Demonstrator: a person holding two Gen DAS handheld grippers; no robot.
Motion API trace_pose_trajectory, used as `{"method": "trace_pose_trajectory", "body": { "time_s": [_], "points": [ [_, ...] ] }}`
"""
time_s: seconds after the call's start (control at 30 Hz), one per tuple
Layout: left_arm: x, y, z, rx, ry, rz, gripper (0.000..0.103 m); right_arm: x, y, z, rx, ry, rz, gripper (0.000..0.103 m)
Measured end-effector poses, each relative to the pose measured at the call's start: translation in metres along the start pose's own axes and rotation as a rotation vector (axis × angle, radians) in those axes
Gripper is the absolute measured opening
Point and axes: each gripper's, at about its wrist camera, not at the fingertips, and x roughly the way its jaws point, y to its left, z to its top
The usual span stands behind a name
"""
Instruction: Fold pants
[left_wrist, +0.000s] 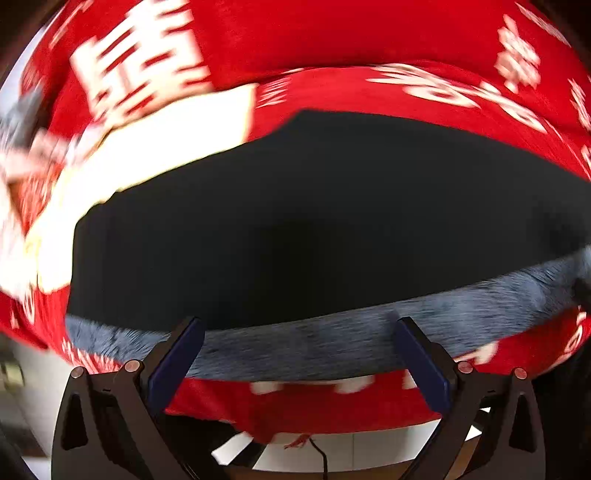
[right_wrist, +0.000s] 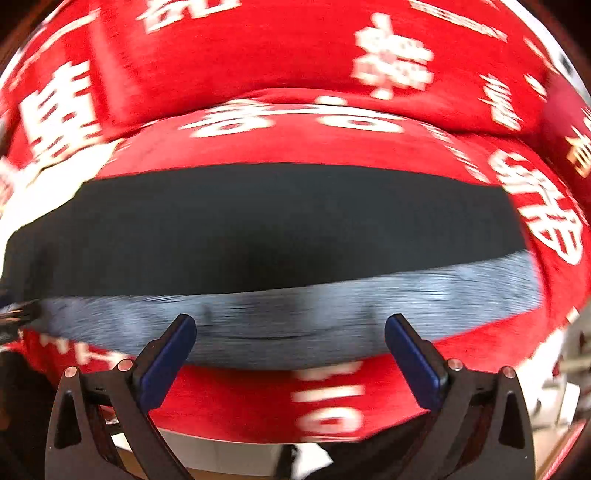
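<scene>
Both views show the pants (left_wrist: 314, 206) lying flat as a dark, near-black slab on a red cloth (left_wrist: 332, 40) printed with white characters, with a band of grey fleecy lining (left_wrist: 332, 343) turned out along the edge nearest the cameras. In the left wrist view the left gripper (left_wrist: 299, 354) hangs over that grey band with its blue-padded jaws spread wide and nothing between them; the right wrist view shows the right gripper (right_wrist: 290, 347) the same way, released and empty above the same band of the pants (right_wrist: 258, 225). Neither claw touches the fabric, as far as the blurred frames let one tell. Judging by the compact, straight-edged outline, with its far edge and both short ends squared off against the red cloth (right_wrist: 258, 55), at least one fold appears to be in already, though how many layers are stacked cannot be read from these pictures. A pale sheet or panel (left_wrist: 155, 155) lies beside the garment's far left corner. What seems left is either a further fold to bring the slab down to a smaller bundle, or only some smoothing of the exposed lining edge; which of the two applies is a matter of judgement, since the whole garment never fits in view.
</scene>
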Motion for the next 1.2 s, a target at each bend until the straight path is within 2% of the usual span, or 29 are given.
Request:
{"method": "trace_pose_trajectory", "body": {
  "time_s": [0.1, 0.2, 0.27, 0.37, 0.43, 0.53, 0.67, 0.73, 0.83, 0.97, 1.07, 1.2],
  "points": [
    [0.015, -0.018, 0.005, 0.069, 0.017, 0.082, 0.103, 0.008, 0.023, -0.002, -0.049, -0.001, 0.000, 0.102],
    [0.026, 0.004, 0.008, -0.010, 0.070, 0.025, 0.103, 0.022, 0.018, -0.006, -0.077, 0.035, -0.109, 0.102],
    [0.024, 0.018, 0.006, -0.028, 0.072, 0.038, 0.103, 0.024, -0.007, -0.006, -0.021, 0.058, -0.110, 0.102],
    [0.016, 0.027, 0.006, -0.044, 0.047, 0.028, 0.103, 0.011, -0.058, -0.003, 0.094, 0.042, -0.122, 0.102],
    [0.005, 0.019, -0.003, -0.043, 0.024, 0.019, 0.103, 0.000, -0.093, -0.001, 0.153, 0.026, -0.158, 0.102],
    [-0.007, 0.003, 0.003, -0.016, -0.003, -0.011, 0.103, -0.010, -0.145, -0.003, 0.261, 0.020, -0.193, 0.102],
    [-0.013, -0.031, 0.013, 0.047, -0.022, -0.023, 0.103, -0.015, -0.195, -0.011, 0.391, 0.038, -0.173, 0.102],
    [-0.014, -0.048, 0.018, 0.071, -0.018, -0.039, 0.103, -0.012, -0.204, -0.014, 0.409, 0.052, -0.177, 0.102],
    [0.002, -0.063, 0.031, 0.095, 0.009, -0.020, 0.103, -0.004, -0.210, -0.018, 0.419, 0.077, -0.147, 0.102],
    [0.014, -0.063, 0.051, 0.059, 0.034, -0.029, 0.103, 0.001, -0.214, -0.018, 0.406, 0.084, -0.164, 0.102],
    [0.017, -0.060, 0.068, 0.038, 0.029, -0.021, 0.103, 0.004, -0.225, -0.027, 0.453, 0.096, -0.118, 0.102],
    [0.042, -0.033, 0.100, -0.086, 0.079, -0.022, 0.103, 0.009, -0.225, -0.035, 0.455, 0.113, -0.081, 0.102]
  ]
}}
